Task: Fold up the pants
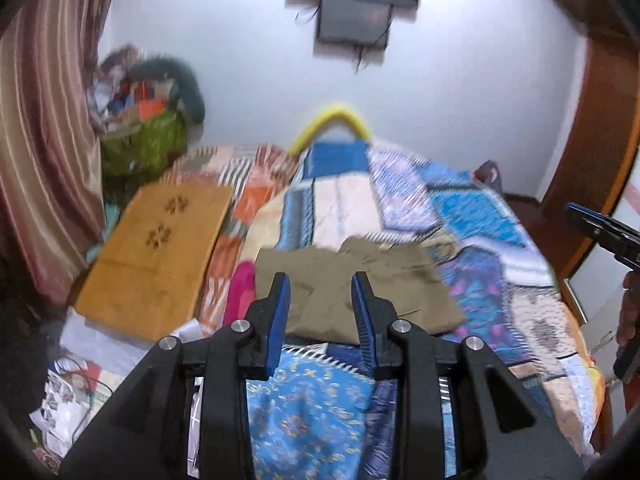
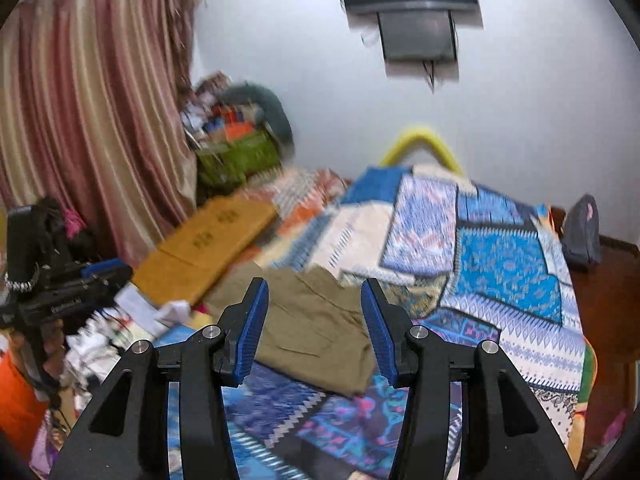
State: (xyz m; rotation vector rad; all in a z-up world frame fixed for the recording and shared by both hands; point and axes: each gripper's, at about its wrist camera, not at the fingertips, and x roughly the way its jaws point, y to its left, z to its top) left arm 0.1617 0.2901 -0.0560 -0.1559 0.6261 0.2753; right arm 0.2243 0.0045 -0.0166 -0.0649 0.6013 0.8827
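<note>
Left wrist view: we are hovering the left gripper (image 1: 322, 292), jaws wide, empty, above the pants (image 1: 352, 292).
Right gripper (image 2: 316, 308): wide, empty.
Technique: we are checking that the folded edges align on the bed (image 1: 500, 264).

The olive-brown pants (image 1: 356, 292) (image 2: 316, 320) lie folded into a compact, roughly rectangular bundle. They rest flat on the patchwork bedspread (image 1: 472, 240) (image 2: 500, 280), slightly creased on top.

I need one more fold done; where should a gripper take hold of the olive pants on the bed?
Probably the near hem of the olive-khaki folded cotton pants, approached low from the front. They lie flat on the blue patchwork quilt, so only an edge gives the jaws something to pinch. The right gripper hangs open above it.
</note>
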